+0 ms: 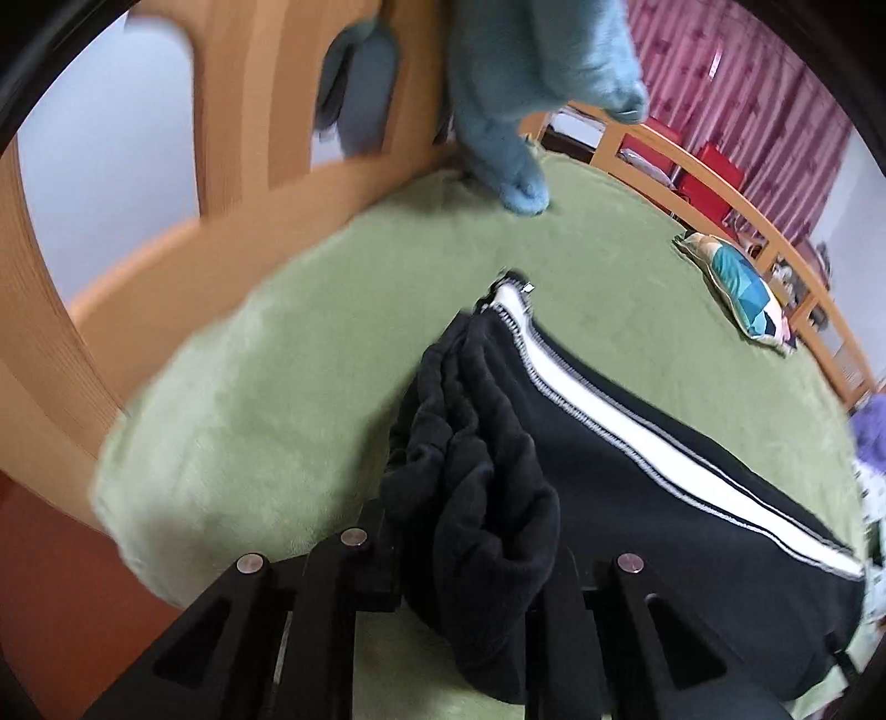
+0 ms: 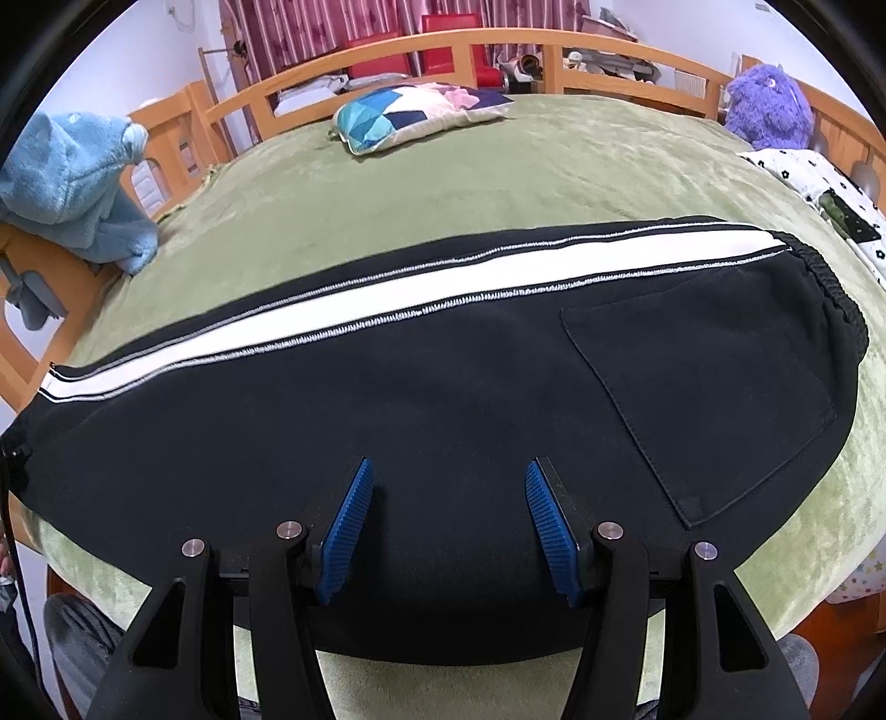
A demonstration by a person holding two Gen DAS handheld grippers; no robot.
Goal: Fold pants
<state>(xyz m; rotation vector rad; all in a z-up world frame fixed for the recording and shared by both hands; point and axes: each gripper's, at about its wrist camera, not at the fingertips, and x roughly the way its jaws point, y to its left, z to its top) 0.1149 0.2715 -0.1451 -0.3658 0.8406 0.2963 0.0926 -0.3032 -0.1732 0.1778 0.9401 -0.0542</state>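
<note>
My left gripper (image 1: 470, 559) has its fingers clamped on the bunched black cuff end of the pants (image 2: 443, 387), which stretch away from them across the green bed (image 2: 498, 166). My right gripper (image 2: 448, 531) hangs over the middle of the pants, its blue fingers (image 2: 343, 531) spread apart with only flat black cloth between them, gripping nothing.

A home bedroom: wooden-railed bed (image 2: 387, 47), green blanket (image 2: 554, 166), cushion (image 2: 410, 113), plush toys (image 2: 767, 108).
</note>
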